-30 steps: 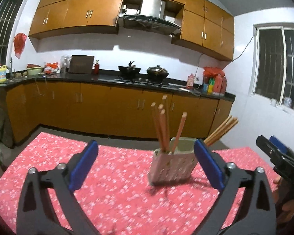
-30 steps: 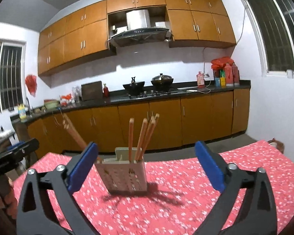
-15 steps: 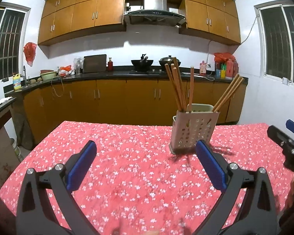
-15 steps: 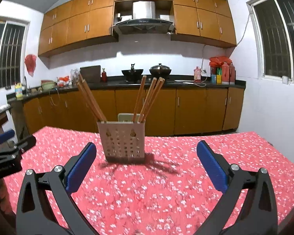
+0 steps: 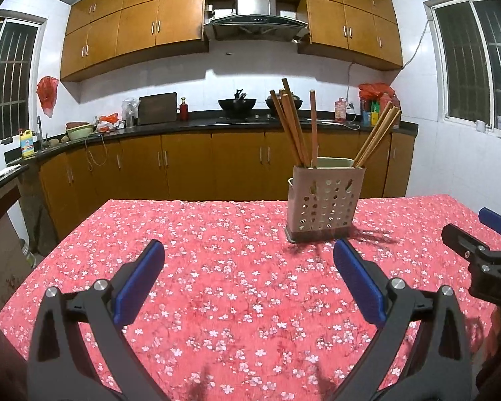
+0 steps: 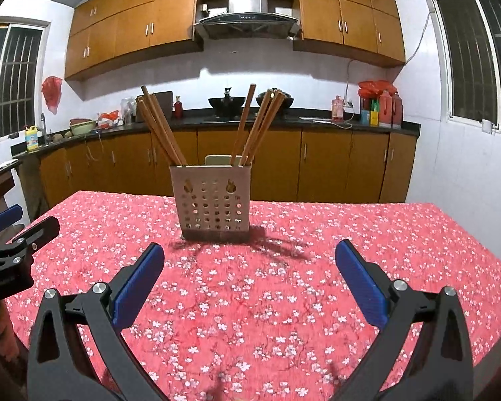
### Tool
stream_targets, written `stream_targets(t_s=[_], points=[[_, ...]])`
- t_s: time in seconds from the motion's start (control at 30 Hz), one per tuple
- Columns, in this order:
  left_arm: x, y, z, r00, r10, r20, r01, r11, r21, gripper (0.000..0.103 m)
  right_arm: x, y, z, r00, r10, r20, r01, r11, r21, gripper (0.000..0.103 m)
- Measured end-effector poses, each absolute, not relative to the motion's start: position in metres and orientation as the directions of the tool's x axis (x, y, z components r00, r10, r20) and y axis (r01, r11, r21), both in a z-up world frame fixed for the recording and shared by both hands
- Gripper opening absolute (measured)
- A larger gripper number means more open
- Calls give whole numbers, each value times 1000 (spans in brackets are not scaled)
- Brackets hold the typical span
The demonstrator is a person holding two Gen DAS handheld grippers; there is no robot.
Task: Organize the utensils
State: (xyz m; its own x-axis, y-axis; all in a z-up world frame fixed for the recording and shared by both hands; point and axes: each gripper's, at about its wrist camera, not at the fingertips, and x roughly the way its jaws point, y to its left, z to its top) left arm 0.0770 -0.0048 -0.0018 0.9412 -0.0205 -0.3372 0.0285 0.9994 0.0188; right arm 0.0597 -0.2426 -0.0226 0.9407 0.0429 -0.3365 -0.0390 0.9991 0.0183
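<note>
Left tool [image 5: 248, 260] open over floral tablecloth [image 5: 217, 267]; chopsticks [image 5: 292, 127] upright in perforated holder [image 5: 324, 205].

A table [image 5: 183, 267] carries everything, covered by a red cloth [image 6: 284, 300] printed with small white flowers. One thing stands directly on the cloth: a pale perforated utensil holder [image 5: 324, 200] [image 6: 212, 197], upright toward the far side, with wooden chopsticks [image 5: 294, 127] [image 6: 163, 130] leaning out of it. Its shadow falls on the cloth beside it.

I count: utensil holder [image 6: 212, 200] ×1 | chopsticks [image 6: 162, 130] ×8, in two groups | grippers ×2, left gripper [image 5: 248, 275] and right gripper [image 6: 249, 275] | woks on stove [image 6: 226, 102] ×2
</note>
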Motion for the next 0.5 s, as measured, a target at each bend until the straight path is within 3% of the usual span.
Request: stream_targets(t_s=[0.5], points=[[78,-3,-7,934,-38,-355,41,999,1,99,57,-246,-25,938,40,-345,-37,999,16,101]])
